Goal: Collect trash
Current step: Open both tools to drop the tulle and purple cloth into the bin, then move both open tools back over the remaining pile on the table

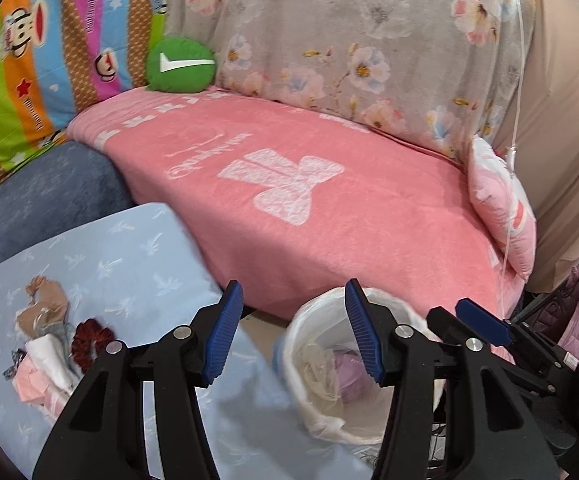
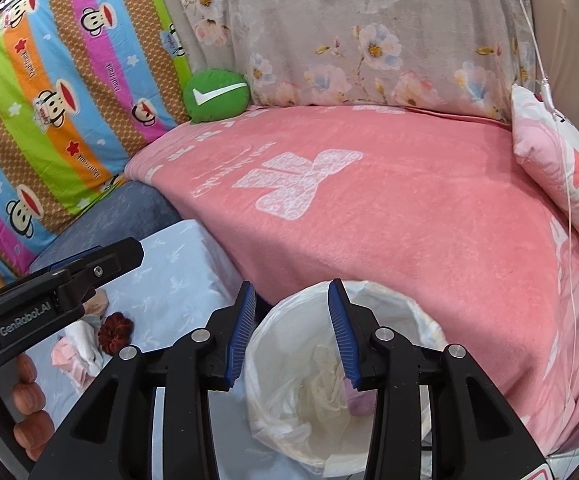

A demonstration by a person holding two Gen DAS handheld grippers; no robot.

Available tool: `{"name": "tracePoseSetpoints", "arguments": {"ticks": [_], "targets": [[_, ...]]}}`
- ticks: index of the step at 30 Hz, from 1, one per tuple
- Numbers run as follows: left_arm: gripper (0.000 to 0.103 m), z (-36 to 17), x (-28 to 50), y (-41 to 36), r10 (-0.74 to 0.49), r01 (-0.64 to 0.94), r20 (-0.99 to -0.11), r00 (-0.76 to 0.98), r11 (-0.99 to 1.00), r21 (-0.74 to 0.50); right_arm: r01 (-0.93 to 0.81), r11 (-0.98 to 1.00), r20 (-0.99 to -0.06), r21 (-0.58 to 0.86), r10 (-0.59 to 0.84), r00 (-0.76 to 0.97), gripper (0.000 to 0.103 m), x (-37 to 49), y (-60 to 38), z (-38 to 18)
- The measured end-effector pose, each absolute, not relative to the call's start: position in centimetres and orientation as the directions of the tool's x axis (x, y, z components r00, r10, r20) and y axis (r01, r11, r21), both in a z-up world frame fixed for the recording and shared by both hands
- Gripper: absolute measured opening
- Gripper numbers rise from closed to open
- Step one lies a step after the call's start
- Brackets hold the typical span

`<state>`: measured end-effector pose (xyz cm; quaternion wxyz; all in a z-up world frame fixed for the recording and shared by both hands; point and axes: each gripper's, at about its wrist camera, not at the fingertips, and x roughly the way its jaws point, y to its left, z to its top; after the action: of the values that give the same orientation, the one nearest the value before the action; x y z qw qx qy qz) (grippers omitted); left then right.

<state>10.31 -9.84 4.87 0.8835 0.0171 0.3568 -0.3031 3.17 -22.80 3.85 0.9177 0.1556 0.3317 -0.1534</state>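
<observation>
Hovering over lined bin (image 2: 421,328), L gripper (image 1: 293,332) & R gripper (image 2: 291,334) both w/ jaws apart, nothing held.

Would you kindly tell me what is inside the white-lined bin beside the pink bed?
The bin holds crumpled whitish plastic film and something pale purple, partly hidden behind the right tool's finger. Whatever lies beneath them is covered.
</observation>
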Motion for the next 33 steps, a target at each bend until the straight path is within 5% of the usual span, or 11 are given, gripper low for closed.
{"name": "tracePoseSetpoints", "arguments": {"ticks": [22,28,33], "targets": [[0.067,-1.5,11.7,6.0,-0.239,0.218,-0.729,0.642,0.968,-0.125,0.169,0.971,-0.725,0.171,0.008,0.689,0.038,8.4,-8.3,-0.4],[0.080,-2.4,12.1,10.0,-0.180,0.151,-0.738,0.650,0.983,-0.107,0.122,0.978,-0.738,0.167,0.042,0.673,0.038,10.0,-4.5,-1.4],[0.082,-3.3,12.9,13.6,-0.150,0.096,-0.750,0.644,0.989,-0.116,0.086,0.984,-0.739,0.158,0.060,0.671,0.047,11.4,-1.8,-1.8]]}}
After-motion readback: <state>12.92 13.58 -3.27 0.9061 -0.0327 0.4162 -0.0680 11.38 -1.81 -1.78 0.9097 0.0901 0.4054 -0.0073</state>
